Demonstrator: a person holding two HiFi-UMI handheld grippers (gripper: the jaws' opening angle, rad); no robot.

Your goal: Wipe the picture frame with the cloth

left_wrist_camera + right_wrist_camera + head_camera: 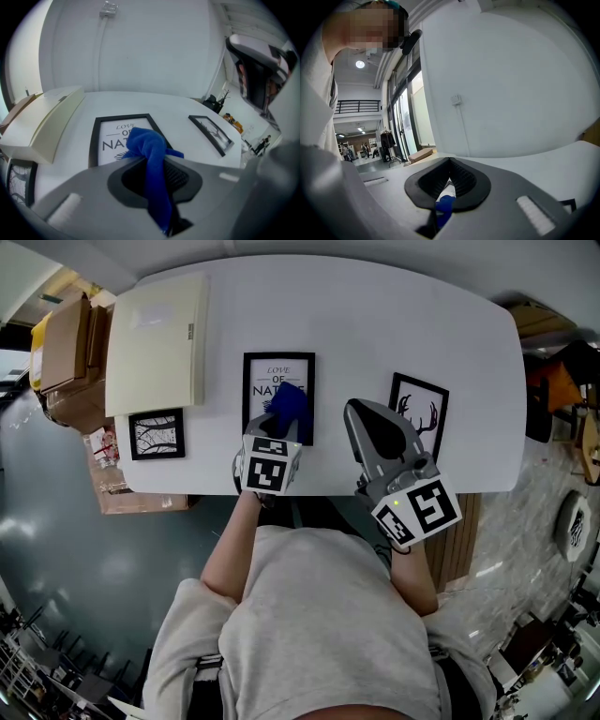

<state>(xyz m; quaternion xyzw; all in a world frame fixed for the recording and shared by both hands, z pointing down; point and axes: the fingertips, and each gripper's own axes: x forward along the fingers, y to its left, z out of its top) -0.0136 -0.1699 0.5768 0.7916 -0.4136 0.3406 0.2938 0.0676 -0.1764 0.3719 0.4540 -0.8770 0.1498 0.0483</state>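
Observation:
A black picture frame with "LOVE OF NATURE" print (pixel 277 377) (pixel 105 140) lies flat in the middle of the white table (pixel 356 324). My left gripper (pixel 281 424) (pixel 154 161) hovers over the frame's near edge, shut on a blue cloth (pixel 289 403) (pixel 150 154) that bunches out past the jaw tips above the print. My right gripper (pixel 364 414) (pixel 450 164) is just right of that frame with its jaws together, tilted up at the wall. A sliver of blue shows through the slit between its jaws; I see nothing held.
An antler-print frame (pixel 419 413) (pixel 211 133) lies to the right. A small tree-print frame (pixel 156 433) sits near the front left edge. A cream box (pixel 155 343) (pixel 42 126) takes the back left. Cardboard boxes (pixel 70 357) stand beside the table.

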